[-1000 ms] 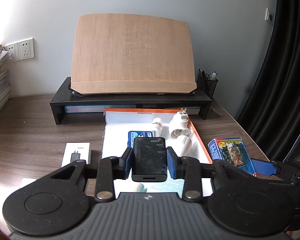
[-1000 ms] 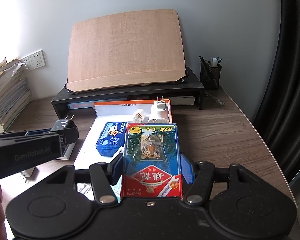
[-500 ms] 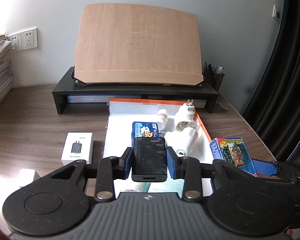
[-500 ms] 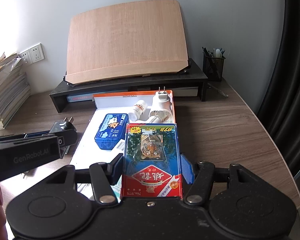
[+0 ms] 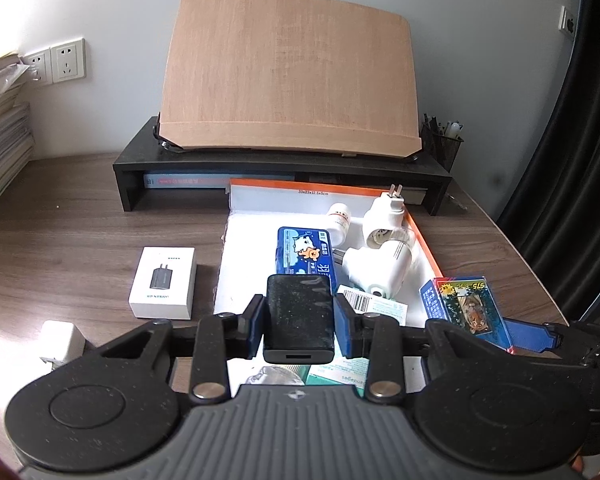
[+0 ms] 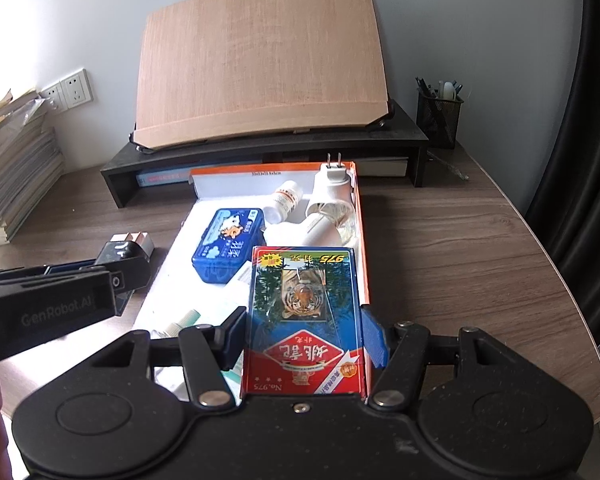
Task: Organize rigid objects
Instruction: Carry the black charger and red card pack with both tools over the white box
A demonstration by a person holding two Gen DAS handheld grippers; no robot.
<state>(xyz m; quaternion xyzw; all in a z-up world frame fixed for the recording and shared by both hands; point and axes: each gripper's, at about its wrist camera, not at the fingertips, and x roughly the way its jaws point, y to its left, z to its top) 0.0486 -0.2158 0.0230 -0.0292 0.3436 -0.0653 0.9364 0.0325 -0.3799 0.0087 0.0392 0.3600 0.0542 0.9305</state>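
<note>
Both tools hold an object over the open box.

The black charger is clamped in the left tool, the tiger-print card box in the right tool, both above the near end of the orange-edged white box on the wooden surface. Inside lie a blue tin, a small bottle and white plugs. A white charger carton sits left of it.

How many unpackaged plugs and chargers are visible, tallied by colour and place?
White plug adapters in the orange-edged box: 2
White charger on the desk: 1
Black charger in the left gripper: 1
Total: 4
</note>
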